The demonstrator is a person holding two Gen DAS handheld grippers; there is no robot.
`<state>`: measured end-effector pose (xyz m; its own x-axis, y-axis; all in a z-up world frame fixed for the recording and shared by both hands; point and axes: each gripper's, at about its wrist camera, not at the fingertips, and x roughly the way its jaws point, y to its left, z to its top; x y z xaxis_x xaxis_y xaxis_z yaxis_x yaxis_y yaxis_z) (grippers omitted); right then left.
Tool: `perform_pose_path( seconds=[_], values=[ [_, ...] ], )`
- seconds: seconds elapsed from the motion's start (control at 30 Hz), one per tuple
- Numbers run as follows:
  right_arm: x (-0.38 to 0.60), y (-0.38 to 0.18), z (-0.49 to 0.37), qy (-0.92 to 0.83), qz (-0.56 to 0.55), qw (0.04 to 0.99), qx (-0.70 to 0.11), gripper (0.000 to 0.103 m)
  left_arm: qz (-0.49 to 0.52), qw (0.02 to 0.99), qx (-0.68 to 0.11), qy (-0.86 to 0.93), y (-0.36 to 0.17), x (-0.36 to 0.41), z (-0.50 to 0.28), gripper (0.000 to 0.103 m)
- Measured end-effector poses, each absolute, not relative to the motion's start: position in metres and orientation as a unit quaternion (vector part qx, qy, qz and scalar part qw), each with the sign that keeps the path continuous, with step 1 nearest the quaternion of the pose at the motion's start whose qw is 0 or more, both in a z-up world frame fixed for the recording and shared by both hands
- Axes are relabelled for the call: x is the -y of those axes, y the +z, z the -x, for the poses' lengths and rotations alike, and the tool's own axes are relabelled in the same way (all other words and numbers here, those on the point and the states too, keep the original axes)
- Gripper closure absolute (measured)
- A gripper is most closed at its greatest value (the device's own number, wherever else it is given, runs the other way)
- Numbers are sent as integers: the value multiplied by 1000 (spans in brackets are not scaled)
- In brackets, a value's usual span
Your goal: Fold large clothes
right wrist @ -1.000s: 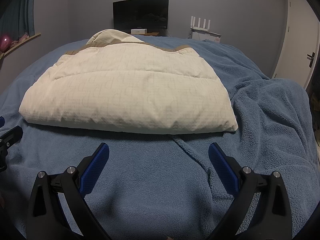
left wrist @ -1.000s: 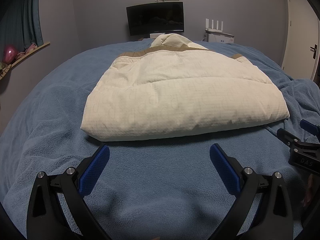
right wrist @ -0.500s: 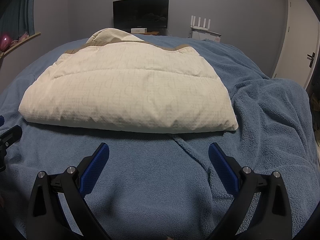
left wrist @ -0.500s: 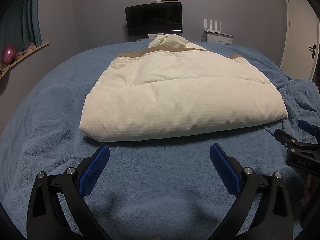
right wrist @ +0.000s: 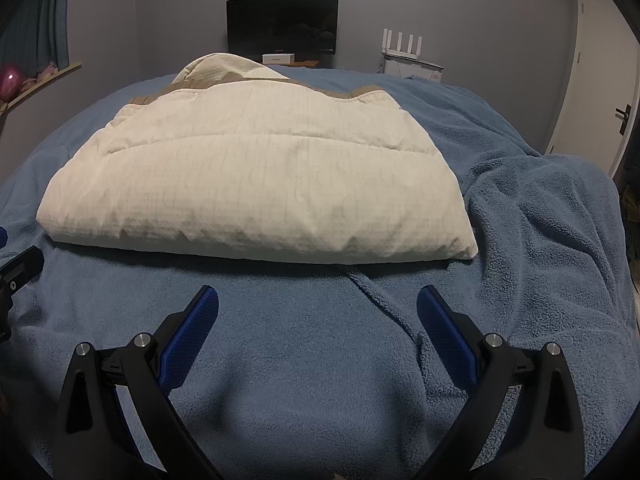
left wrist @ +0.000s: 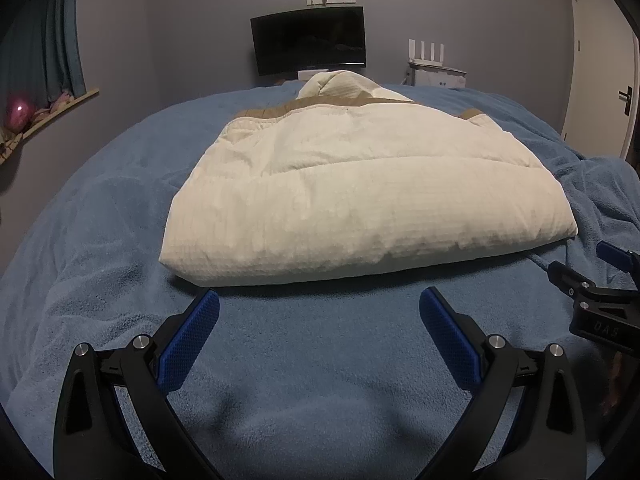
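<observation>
- A cream quilted jacket (left wrist: 360,200) lies folded into a thick, roughly rectangular bundle in the middle of a bed covered by a blue fleece blanket (left wrist: 100,220); its rounded folded edge faces both cameras.
- A tan band (left wrist: 280,110) runs along the far edge of the bundle, and beyond it a cream hood (left wrist: 340,82) rises in a soft peak toward the far wall.
- The left gripper (left wrist: 319,300) hovers over bare blanket just short of the jacket's near edge – its blue-padded fingers (left wrist: 188,344) are spread wide and hold nothing.
- The right gripper (right wrist: 318,300) sits in the same pose before the bundle's right half, fingers (right wrist: 446,336) wide apart and empty, not touching the cloth.
- In the left wrist view the right gripper's black frame shows at the right edge, level with the jacket's near right corner; in the right wrist view a piece of the left gripper's frame shows at the left edge.
- The blanket lies fairly flat under the jacket, but bunches into heavy folds to the right of it (right wrist: 540,220), and a short crease (right wrist: 360,284) runs toward the camera from below the jacket's near edge.
- Against the grey far wall stands a dark monitor (left wrist: 308,40), with a white router (left wrist: 426,48) bearing four upright antennas to its right.
- A white door (right wrist: 592,80) with a dark handle stands at the right – at the left, a teal curtain (left wrist: 60,32) hangs above a wooden sill holding a pink round object (left wrist: 18,114).
</observation>
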<state>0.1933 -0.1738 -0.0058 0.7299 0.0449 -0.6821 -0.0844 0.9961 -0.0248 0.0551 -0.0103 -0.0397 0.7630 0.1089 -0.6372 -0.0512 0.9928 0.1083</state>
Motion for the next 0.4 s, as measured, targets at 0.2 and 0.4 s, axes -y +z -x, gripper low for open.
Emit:
perform_pose_path(
  seconds=[0.2, 0.4],
  values=[
    [174, -6, -193, 35, 28, 929, -367, 8, -32, 938, -344, 28, -38, 8, -55, 6],
    [174, -7, -193, 35, 29, 929, -368, 8, -39, 936, -348, 28, -39, 8, -57, 7]
  ],
)
